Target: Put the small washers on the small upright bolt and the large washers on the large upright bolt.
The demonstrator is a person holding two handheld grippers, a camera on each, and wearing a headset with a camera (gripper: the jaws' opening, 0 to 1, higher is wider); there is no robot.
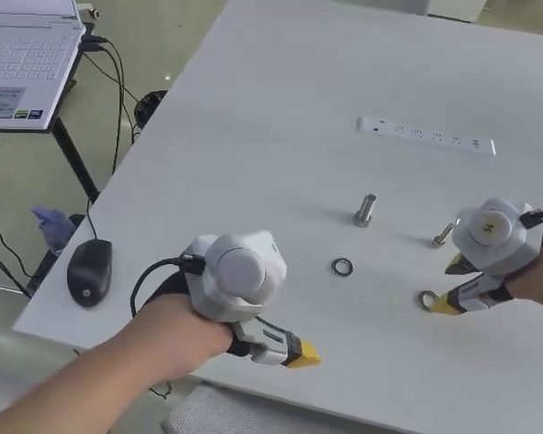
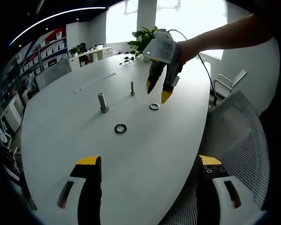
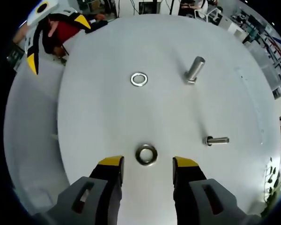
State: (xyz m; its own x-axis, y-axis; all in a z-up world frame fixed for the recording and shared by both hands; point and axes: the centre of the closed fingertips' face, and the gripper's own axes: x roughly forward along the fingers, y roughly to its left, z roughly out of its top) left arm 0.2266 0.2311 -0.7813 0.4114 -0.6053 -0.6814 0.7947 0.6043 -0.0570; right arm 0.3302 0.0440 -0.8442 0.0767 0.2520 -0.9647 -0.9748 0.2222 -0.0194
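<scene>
Task judged barely begun: no washer is seen on the large bolt (image 1: 365,210) or the small bolt (image 1: 442,236), both upright on the table (image 1: 281,136). Two washers are noted lying loose and flat on the bare table, kept in nothing. The middle washer (image 1: 342,267) is near the large bolt. The near washer (image 3: 146,154) is just ahead of the right gripper (image 3: 148,162), whose jaws are spread and hold nothing. The left gripper (image 2: 149,161) is held at the table edge, jaws spread, empty.

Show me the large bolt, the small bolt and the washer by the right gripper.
large bolt (image 1: 366,208), head view, shank.
small bolt (image 1: 443,235), head view, shank.
washer (image 3: 138,155), right gripper view, ring band.
</scene>
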